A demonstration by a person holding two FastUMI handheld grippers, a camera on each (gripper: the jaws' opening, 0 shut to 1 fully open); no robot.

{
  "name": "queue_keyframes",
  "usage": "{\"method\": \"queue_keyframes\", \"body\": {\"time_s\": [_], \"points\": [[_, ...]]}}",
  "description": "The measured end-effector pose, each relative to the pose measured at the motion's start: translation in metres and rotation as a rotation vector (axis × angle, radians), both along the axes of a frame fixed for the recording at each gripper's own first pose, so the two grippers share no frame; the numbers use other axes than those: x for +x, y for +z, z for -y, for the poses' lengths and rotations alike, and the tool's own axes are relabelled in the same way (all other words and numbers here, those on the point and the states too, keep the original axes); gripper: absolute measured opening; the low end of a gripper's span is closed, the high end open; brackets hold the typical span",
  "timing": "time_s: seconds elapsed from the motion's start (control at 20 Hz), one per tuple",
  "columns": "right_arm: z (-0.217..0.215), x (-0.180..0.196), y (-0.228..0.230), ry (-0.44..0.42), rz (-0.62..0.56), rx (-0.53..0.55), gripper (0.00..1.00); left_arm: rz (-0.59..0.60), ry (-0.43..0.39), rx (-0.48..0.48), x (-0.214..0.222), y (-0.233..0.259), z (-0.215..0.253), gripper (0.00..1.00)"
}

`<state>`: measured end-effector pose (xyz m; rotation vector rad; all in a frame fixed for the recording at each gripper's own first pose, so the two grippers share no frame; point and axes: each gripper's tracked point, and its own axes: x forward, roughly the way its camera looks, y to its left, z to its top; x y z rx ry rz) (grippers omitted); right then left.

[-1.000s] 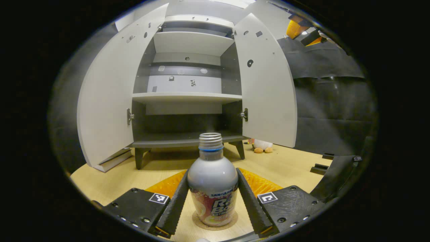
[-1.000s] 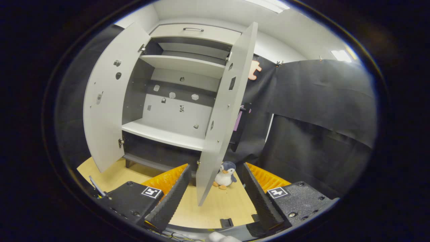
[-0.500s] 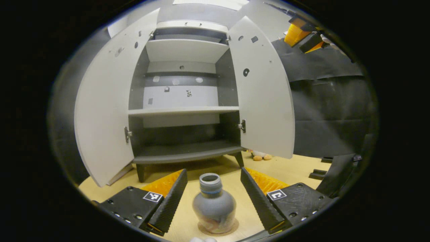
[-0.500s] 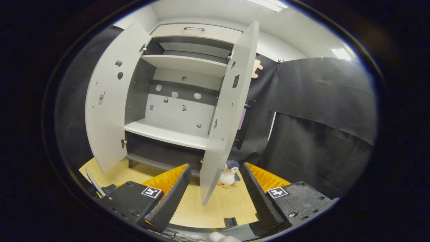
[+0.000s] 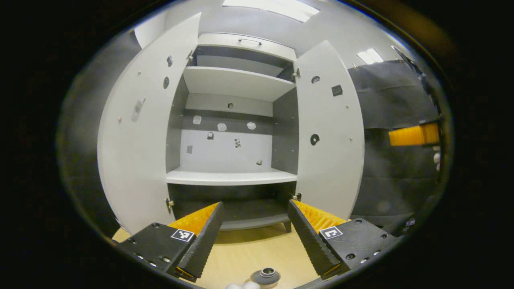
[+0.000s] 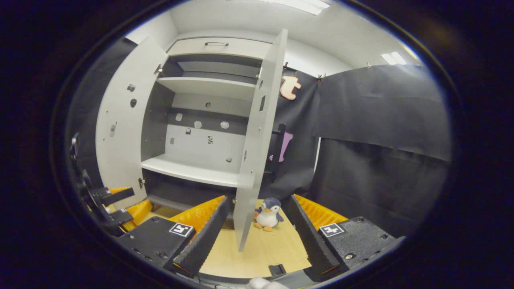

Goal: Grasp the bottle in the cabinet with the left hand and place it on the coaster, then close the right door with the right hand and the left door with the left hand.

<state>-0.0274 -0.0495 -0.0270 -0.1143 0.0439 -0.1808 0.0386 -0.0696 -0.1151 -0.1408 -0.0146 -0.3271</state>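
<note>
left gripper view: left gripper (image 5: 255, 241) at bottom, fingers spread apart, nothing between; bottle (image 5: 267, 275) at bottom edge, seen from above. right gripper view: right gripper (image 6: 257, 237) spread apart at bottom, right door (image 6: 257, 152) edge-on at centre, ajar.

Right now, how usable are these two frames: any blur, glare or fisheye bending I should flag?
Left gripper view: sharp, no motion blur; the cabinet doors bow outward from fisheye distortion; ceiling light blown out; the bottle is cut off at the bottom edge. Right gripper view: also sharp; the right door is seen nearly edge-on, the toy penguin crisp; edges darken.
</note>
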Motion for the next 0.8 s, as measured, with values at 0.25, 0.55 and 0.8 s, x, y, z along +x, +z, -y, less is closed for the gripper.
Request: {"method": "queue_keyframes", "body": {"time_s": [0.25,0.55,0.8], "points": [[0.04,0.008,0.011,-0.059,0.072,0.072,0.99,-0.002,0.142,0.058,-0.015,0.057,-0.069,0.96],[0.105,0.04,0.019,-0.078,0.091,0.123,0.97,-0.047,0.304,0.133,-0.051,0.075,-0.109,0.96],[0.145,0.092,0.037,0.024,0.086,0.164,1.0,-0.076,0.428,0.155,-0.076,0.082,-0.102,0.99]]}}
